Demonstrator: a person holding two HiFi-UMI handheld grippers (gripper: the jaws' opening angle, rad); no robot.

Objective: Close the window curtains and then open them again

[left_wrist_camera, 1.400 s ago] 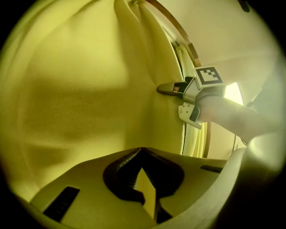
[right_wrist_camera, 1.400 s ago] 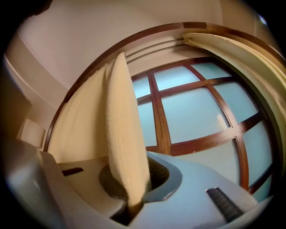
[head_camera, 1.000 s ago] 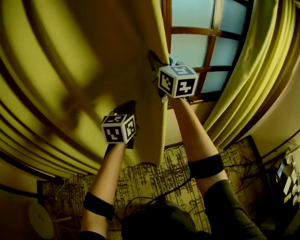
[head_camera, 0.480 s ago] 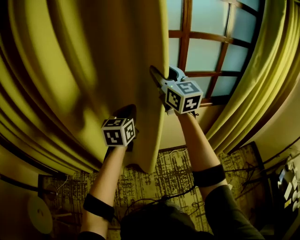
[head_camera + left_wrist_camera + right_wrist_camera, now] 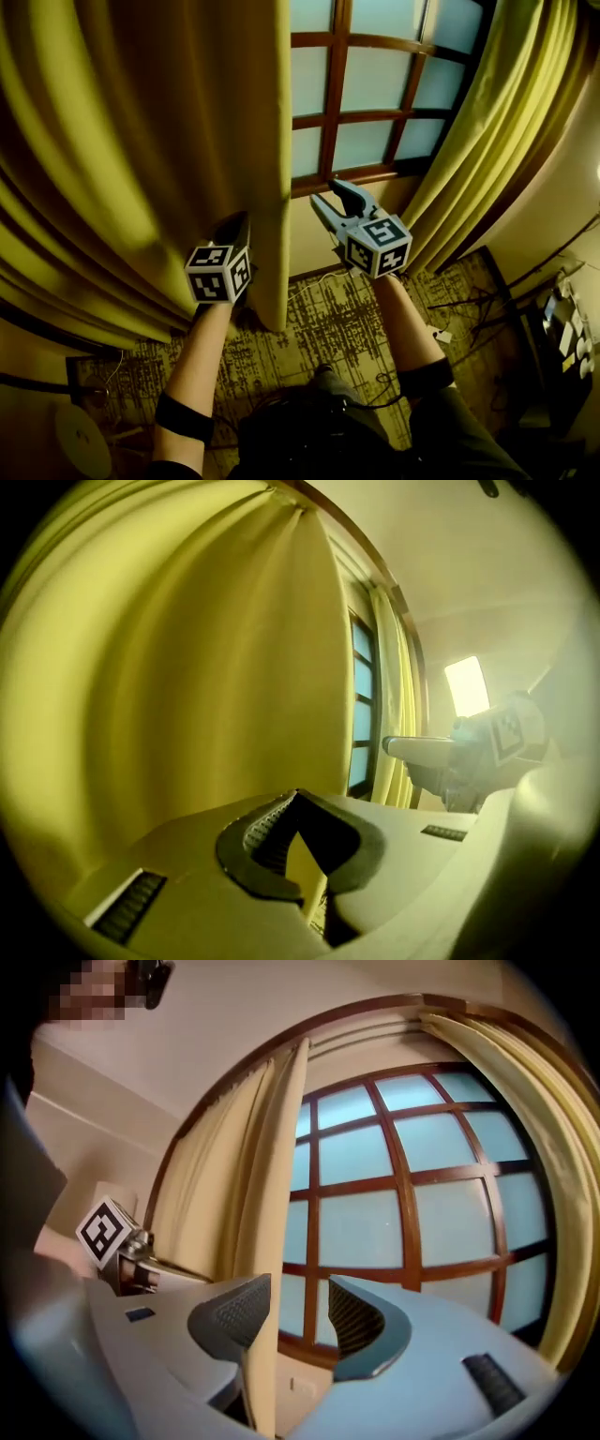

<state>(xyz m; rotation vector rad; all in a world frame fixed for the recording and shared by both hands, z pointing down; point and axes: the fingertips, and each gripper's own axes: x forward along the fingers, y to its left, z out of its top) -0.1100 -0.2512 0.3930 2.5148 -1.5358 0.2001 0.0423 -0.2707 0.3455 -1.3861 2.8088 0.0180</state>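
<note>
The left yellow curtain (image 5: 141, 141) hangs in folds, and its free edge falls down the middle of the head view. My left gripper (image 5: 234, 227) is shut on a fold of it near that edge; a sliver of fabric shows between the jaws (image 5: 305, 874). My right gripper (image 5: 337, 199) hangs in front of the wooden-barred window (image 5: 375, 94), a little right of the curtain edge. Its jaws have just been opening and hold nothing (image 5: 298, 1288); the curtain edge (image 5: 267, 1194) passes beyond its left pad. The right curtain (image 5: 487, 122) is gathered at the right.
Below the sill are a pale wall (image 5: 314, 234) and a patterned carpet (image 5: 347, 328) with loose cables. A white round object (image 5: 80, 441) lies at the lower left, and equipment (image 5: 562, 337) stands at the right edge.
My right gripper let go of the curtain edge, opened and dropped down in front of the window. The left gripper moved left and down with the curtain, and more window panes show.
</note>
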